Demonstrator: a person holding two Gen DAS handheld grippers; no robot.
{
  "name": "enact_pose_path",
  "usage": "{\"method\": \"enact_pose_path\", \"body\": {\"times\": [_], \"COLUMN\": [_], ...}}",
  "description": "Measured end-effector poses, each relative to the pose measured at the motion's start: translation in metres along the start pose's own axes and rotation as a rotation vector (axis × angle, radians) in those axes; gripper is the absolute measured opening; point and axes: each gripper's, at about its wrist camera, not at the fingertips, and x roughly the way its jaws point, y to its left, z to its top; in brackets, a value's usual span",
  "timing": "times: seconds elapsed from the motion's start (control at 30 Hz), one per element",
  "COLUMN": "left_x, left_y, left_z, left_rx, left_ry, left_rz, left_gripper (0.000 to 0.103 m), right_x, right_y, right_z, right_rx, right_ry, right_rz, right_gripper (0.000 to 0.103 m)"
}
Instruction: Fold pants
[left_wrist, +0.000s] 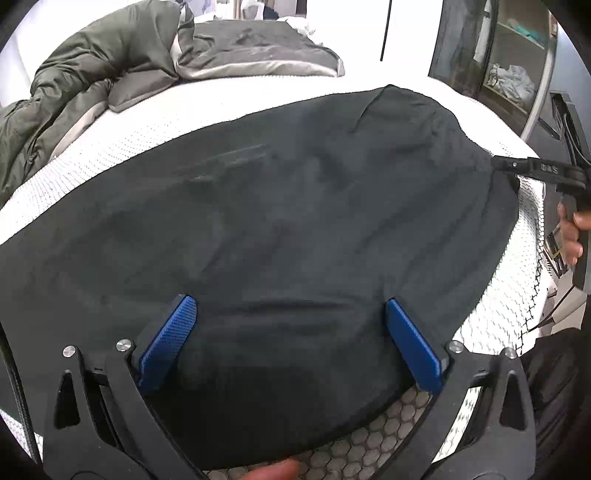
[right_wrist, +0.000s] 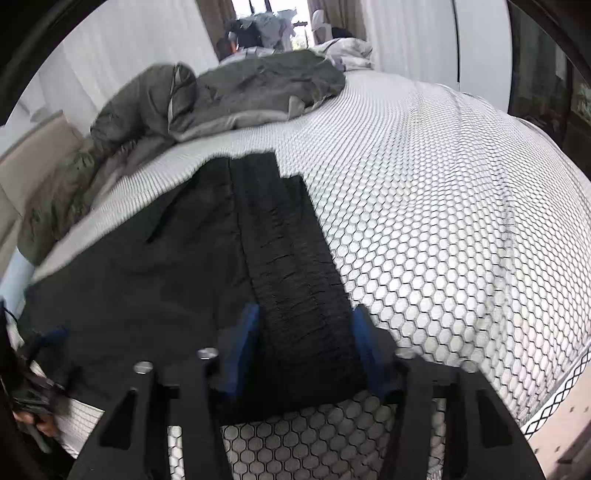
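Dark pants (left_wrist: 277, 221) lie spread flat across the white mattress (left_wrist: 110, 151). My left gripper (left_wrist: 290, 301) hovers open over their near edge, its blue pads (left_wrist: 170, 339) wide apart with the cloth lying slack between them. My right gripper (right_wrist: 306, 312) is at the ribbed waistband (right_wrist: 295, 266), and its blue pads press on both sides of the band. The left wrist view shows the right gripper (left_wrist: 496, 162) from the side, pinching the pants' far right edge, with a hand (left_wrist: 569, 232) on its handle. At the left edge of the right wrist view, the left gripper is only a blur.
A rumpled olive-grey duvet (left_wrist: 92, 92) is heaped at the far side of the bed (right_wrist: 240, 92). Honeycomb-patterned mattress (right_wrist: 443, 221) stretches bare to the right of the pants. The bed's edge (right_wrist: 554, 398) falls off at lower right. A glass-fronted shelf unit (left_wrist: 498, 74) stands beyond the bed.
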Motion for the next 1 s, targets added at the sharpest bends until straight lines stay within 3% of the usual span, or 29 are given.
{"method": "enact_pose_path", "body": {"times": [0.03,0.13,0.2,0.4,0.43,0.5,0.57,0.67,0.7,0.87,0.93,1.0], "left_x": [-0.002,-0.003,-0.003,-0.041,-0.047,-0.062,-0.076,-0.083,-0.086,-0.103,-0.108,-0.112], "left_y": [0.002,0.004,0.004,0.038,0.046,0.066,0.093,0.123,0.131,0.153,0.159,0.164], "left_z": [-0.002,-0.007,-0.009,-0.016,-0.018,-0.027,-0.045,-0.07,-0.078,-0.108,-0.117,-0.125], "left_rx": [-0.002,-0.001,-0.001,-0.143,-0.17,-0.237,-0.332,-0.441,-0.47,-0.533,-0.553,-0.579], "left_ry": [-0.003,-0.014,-0.017,-0.083,-0.098,-0.127,-0.151,-0.145,-0.145,-0.162,-0.161,-0.156], "left_rz": [-0.003,-0.002,-0.002,-0.081,-0.087,-0.093,-0.091,-0.102,-0.119,-0.185,-0.224,-0.277], "left_gripper": [0.102,0.102,0.102,0.097,0.097,0.097,0.097,0.094,0.09,0.088,0.088,0.088], "right_x": [-0.008,-0.018,-0.022,-0.043,-0.047,-0.057,-0.065,-0.081,-0.082,-0.044,-0.025,-0.005], "right_y": [-0.005,-0.029,-0.04,-0.047,-0.047,-0.054,-0.058,-0.065,-0.061,-0.017,0.0,0.021], "right_z": [0.0,0.001,-0.009,-0.04,-0.045,-0.059,-0.068,-0.087,-0.091,-0.081,-0.073,-0.059], "right_rx": [0.017,0.105,0.145,0.278,0.288,0.346,0.372,0.403,0.398,0.403,0.397,0.335], "right_ry": [-0.031,-0.056,-0.045,-0.077,-0.08,-0.099,-0.126,-0.168,-0.164,-0.041,0.018,0.014], "right_rz": [-0.053,-0.088,-0.051,0.244,0.26,0.303,0.33,0.321,0.356,0.523,0.519,0.455], "right_gripper": [0.0,0.0,0.001,0.011,0.016,0.028,0.063,0.066,0.066,0.066,0.066,0.066]}}
